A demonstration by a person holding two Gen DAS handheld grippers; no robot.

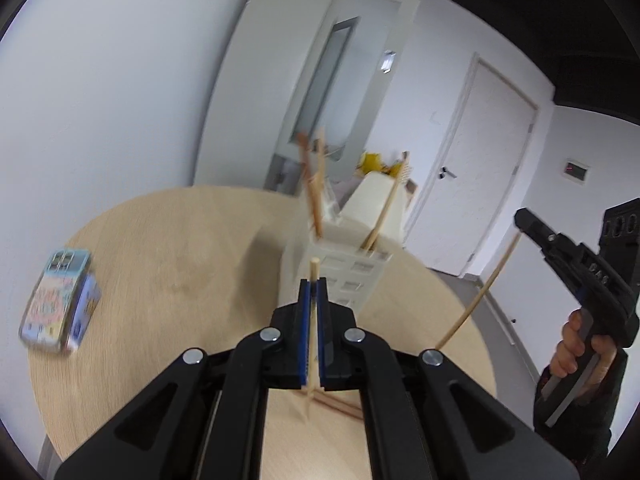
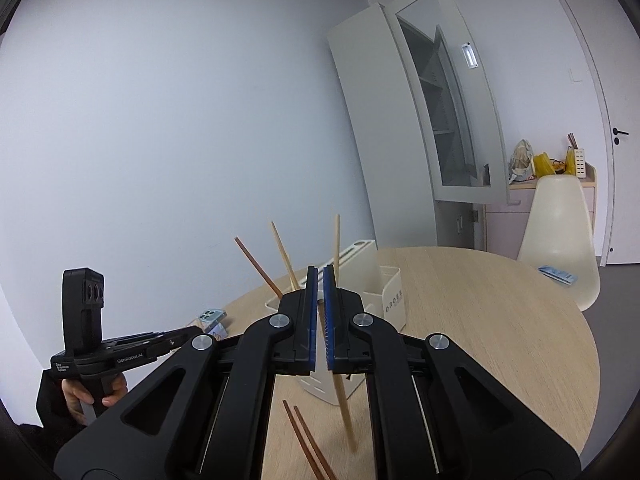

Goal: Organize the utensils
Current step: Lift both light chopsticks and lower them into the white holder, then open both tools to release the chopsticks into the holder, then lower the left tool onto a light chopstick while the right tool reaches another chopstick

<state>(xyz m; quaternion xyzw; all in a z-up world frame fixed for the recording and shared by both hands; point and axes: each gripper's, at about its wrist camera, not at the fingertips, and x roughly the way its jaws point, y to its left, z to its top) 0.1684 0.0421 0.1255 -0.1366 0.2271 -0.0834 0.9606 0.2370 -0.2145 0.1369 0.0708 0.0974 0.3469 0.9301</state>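
**Left wrist view: two chopsticks held, holder straight ahead**

Left wrist view shows the round pale wooden tabletop [image 1: 168, 240] carrying a white slotted plastic utensil holder [image 1: 344, 268] just beyond the left hand-held gripper [image 1: 315, 292]. That gripper is pinching a thin pale bamboo chopstick [image 1: 313, 272], its long axis near upright, the tip pointing up toward the holder's open top. Several sticks already stand tilted inside. The right hand-held gripper [image 1: 524, 218] sits off to the far right, gripping a second long pale bamboo chopstick [image 1: 480, 292] that slants down and to the left.

From the right wrist, the right hand-held gripper [image 2: 321, 280] is pressed onto that chopstick [image 2: 342, 392], with the holder [image 2: 384, 292] directly behind it. Two dark brown wooden chopsticks [image 2: 304, 440] lie on the near tabletop [image 2: 500, 320]. A small patterned tin box [image 1: 60, 300] rests at the left.

Both arms look about equally close; the left stick seems better lined up for a drop into a slot.
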